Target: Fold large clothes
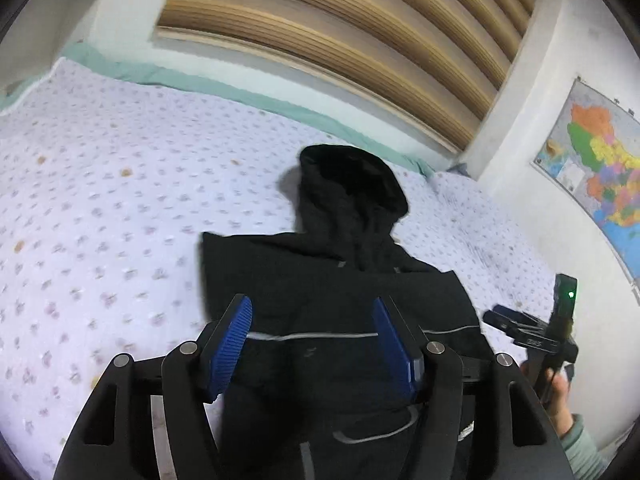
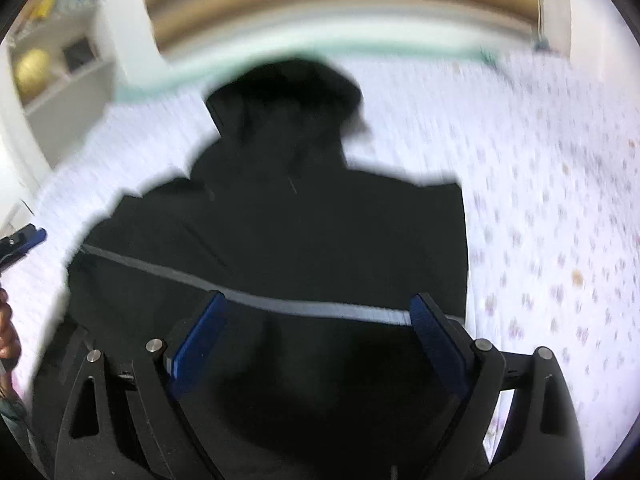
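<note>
The black hooded jacket [image 1: 340, 280] lies flat on the bed [image 1: 100, 200], hood away. Both the left gripper [image 1: 312, 344] and right gripper [image 2: 316, 336] hover apart, empty (a shallow pinch could let layers slip unevenly).

Quick headcount from my two wrist cams

I count one black hooded jacket [image 1: 340, 280] on one bed [image 1: 100, 200], two tongs, left tongs [image 1: 312, 320] and right tongs [image 2: 316, 312], each with two blue pads. One wall map [image 1: 600, 172], one slatted wood panel [image 1: 340, 40], one white shelf unit [image 2: 60, 80] with one gold ball [image 2: 32, 70] in it.
</note>
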